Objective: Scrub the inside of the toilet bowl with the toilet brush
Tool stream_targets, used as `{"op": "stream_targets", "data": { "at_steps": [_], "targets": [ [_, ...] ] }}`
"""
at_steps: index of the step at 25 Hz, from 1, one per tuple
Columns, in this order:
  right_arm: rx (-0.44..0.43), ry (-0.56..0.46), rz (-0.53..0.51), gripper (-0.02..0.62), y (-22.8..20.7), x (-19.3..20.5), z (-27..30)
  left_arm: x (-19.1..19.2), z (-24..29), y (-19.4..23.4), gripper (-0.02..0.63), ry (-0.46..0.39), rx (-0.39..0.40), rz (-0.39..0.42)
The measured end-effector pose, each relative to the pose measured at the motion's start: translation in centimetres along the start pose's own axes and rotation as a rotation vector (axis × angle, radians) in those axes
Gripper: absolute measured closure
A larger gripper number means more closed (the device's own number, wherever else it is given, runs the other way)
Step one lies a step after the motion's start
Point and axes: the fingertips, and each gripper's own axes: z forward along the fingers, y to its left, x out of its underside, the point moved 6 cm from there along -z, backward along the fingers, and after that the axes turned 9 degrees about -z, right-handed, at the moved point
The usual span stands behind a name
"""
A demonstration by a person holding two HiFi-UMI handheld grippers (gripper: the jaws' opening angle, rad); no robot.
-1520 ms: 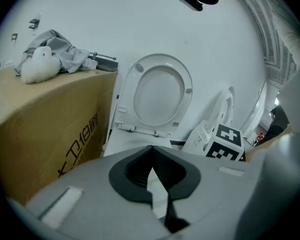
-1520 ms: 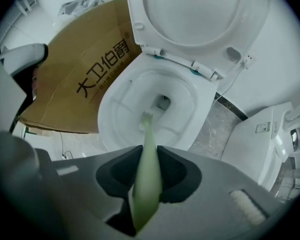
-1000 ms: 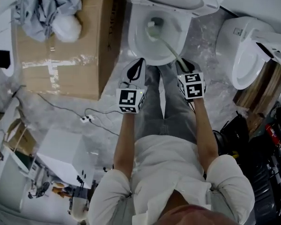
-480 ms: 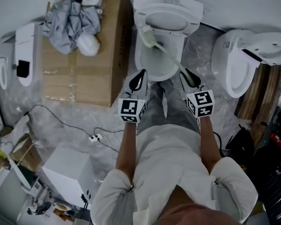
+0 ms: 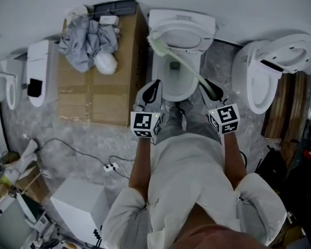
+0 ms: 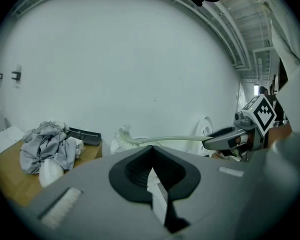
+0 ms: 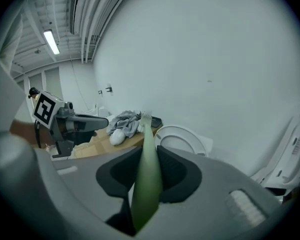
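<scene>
Toilet brush [image 5: 182,62] raised over toilet bowl [image 5: 171,84] rim | right tool [image 5: 211,88] clamps its handle | left tool [image 5: 151,88] closed

No legible text, brand or number in any view. White cubes [image 5: 145,124] on left tool [image 5: 152,88] and right tool [image 5: 212,91] bear coded square patterns only.

Floor [image 5: 83,144]: grey, mottled, stone-like finish.
Directly on floor:
- white ceramic toilet [image 5: 182,18], top centre, against wall.
- large flat brown cardboard box [image 5: 93,102], touching toilet's left side; crumpled grey cloth [image 5: 88,43] heaped on its far end.
- second white toilet [image 5: 254,82], right, turned sideways, well apart from first.
- white oblong fixture with black patch [image 5: 39,71], left of box.
- white square box [image 5: 78,201], lower left.
- thin black cable [image 5: 67,143] trailing to small white plug block [image 5: 111,167].
- brown wooden boards [image 5: 287,113], far right.
</scene>
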Motion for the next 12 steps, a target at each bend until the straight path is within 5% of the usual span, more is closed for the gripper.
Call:
{"op": "stream_targets", "data": {
  "at_steps": [12],
  "targets": [
    [0.019,-0.056,-0.032,0.502,0.3,-2.4,-0.6,-1.7,-0.9,-0.2,0.589,-0.029,0.011,0.028]
  ]
}}
